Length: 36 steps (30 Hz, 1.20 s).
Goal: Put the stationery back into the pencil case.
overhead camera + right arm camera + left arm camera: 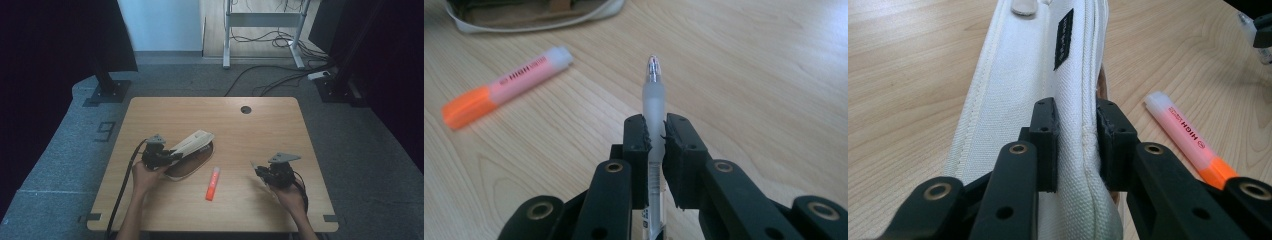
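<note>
The right claw (655, 131) clamps a frosted clear plastic pen (653, 100); the left claw (1075, 125) pinches the white canvas pencil case's (1013, 90) flap, probably open. Lower the pen tip-first inside, clear of the orange highlighter (212, 183) beside the case.

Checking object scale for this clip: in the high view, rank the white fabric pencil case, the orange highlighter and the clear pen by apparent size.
1. White fabric pencil case, clearly largest.
2. Orange highlighter.
3. Clear pen, smallest as seen, though the right claw hides most of it, so its true length is unsure.
</note>
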Each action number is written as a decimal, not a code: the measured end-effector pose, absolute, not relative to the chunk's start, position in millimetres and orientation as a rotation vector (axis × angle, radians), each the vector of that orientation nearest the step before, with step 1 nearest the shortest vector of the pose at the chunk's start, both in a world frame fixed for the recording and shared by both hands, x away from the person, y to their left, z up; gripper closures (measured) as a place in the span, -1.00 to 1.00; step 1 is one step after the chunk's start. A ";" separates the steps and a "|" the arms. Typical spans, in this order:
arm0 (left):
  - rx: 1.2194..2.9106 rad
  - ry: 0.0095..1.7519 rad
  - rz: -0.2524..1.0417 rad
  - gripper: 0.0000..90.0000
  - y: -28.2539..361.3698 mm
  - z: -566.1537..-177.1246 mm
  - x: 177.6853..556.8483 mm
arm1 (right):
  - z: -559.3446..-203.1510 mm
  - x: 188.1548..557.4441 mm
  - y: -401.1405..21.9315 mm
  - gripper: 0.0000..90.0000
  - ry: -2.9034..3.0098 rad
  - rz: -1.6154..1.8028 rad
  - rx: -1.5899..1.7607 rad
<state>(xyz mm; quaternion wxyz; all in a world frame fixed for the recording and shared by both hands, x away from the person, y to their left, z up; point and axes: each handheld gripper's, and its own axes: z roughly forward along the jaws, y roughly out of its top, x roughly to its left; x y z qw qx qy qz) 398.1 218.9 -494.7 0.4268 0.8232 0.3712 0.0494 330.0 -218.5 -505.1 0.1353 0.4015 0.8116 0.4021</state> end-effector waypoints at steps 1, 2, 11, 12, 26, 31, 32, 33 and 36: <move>2.057 0.928 0.125 0.62 218.8 -494.7 398.1 | -503.7 331.1 -216.9 0.74 2.354 1.168 1.157; 2.057 0.928 0.125 0.62 218.8 -494.7 398.1 | -502.0 332.3 -214.7 0.74 2.358 1.170 1.150; 2.053 0.931 0.130 0.64 219.6 -494.1 398.1 | -492.3 341.7 -196.3 0.74 2.379 1.187 1.092; 2.050 0.932 0.131 0.65 219.7 -494.0 398.0 | -491.6 342.7 -195.0 0.74 2.383 1.192 1.087; 2.043 0.933 0.137 0.67 220.3 -492.5 397.3 | -480.9 360.7 -167.0 0.74 2.423 1.218 1.020; 2.041 0.934 0.137 0.68 220.6 -492.2 397.2 | -477.5 368.2 -154.8 0.74 2.444 1.220 0.997; 2.042 0.934 0.138 0.68 220.6 -492.1 397.2 | -477.2 369.4 -152.3 0.74 2.449 1.217 0.993; 2.042 0.932 0.140 0.68 220.7 -492.0 397.3 | -477.1 370.6 -149.7 0.74 2.454 1.215 0.988; 2.040 0.933 0.141 0.68 220.8 -491.8 397.2 | -477.1 374.5 -141.9 0.74 2.471 1.208 0.968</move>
